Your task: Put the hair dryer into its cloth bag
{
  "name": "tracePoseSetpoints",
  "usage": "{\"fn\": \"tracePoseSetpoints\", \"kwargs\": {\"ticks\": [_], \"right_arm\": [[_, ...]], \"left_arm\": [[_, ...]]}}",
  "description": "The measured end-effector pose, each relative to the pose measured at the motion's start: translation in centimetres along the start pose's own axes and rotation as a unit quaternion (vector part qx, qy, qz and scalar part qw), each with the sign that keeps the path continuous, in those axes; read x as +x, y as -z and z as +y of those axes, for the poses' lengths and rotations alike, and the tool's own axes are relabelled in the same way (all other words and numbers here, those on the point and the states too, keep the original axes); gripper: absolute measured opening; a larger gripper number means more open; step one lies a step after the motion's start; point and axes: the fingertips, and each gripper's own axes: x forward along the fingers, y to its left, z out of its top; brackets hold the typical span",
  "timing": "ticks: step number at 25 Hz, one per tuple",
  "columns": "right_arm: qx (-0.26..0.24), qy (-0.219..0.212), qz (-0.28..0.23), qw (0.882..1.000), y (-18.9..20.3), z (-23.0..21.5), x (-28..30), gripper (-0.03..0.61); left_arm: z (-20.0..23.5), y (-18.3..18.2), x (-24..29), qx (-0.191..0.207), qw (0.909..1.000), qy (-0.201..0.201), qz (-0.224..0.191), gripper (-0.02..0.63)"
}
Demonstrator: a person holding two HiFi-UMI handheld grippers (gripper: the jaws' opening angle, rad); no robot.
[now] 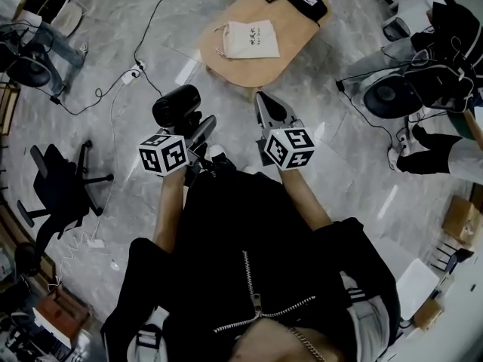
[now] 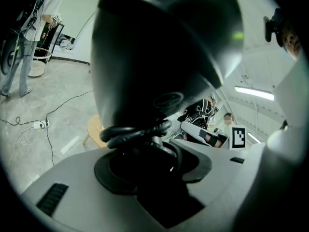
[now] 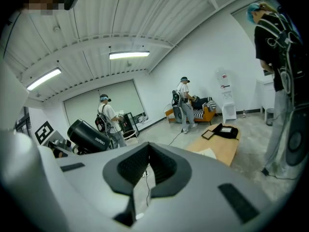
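- The left gripper (image 2: 153, 154) has its jaws partway apart, clamped on the cord-wrapped handle of the dryer (image 2: 164, 57), whose glossy black barrel rises above them.
- Beside it, the right gripper (image 3: 147, 167) is closed and empty.
- Ahead of both is open grey floor (image 1: 173, 59), crossed by a loose cable (image 1: 155, 13).
- Beyond that stands a low oval wooden table (image 1: 249, 72) with the pale, flat bag (image 1: 247, 39) lying on it.

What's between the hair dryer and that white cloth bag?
Head view: just bare floor, then wooden table, between hair dryer and cloth bag.
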Motion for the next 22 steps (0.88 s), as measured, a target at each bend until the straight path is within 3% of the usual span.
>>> {"fn": "tracePoseSetpoints", "kwargs": {"ticks": [22], "right_arm": [[0.014, 0.044, 0.008, 0.999, 1.2, 2.6, 6.3, 0.011]], "left_arm": [[7.1, -3.2, -0.4, 0.013, 0.9987, 0.026, 0.042, 0.216]]}}
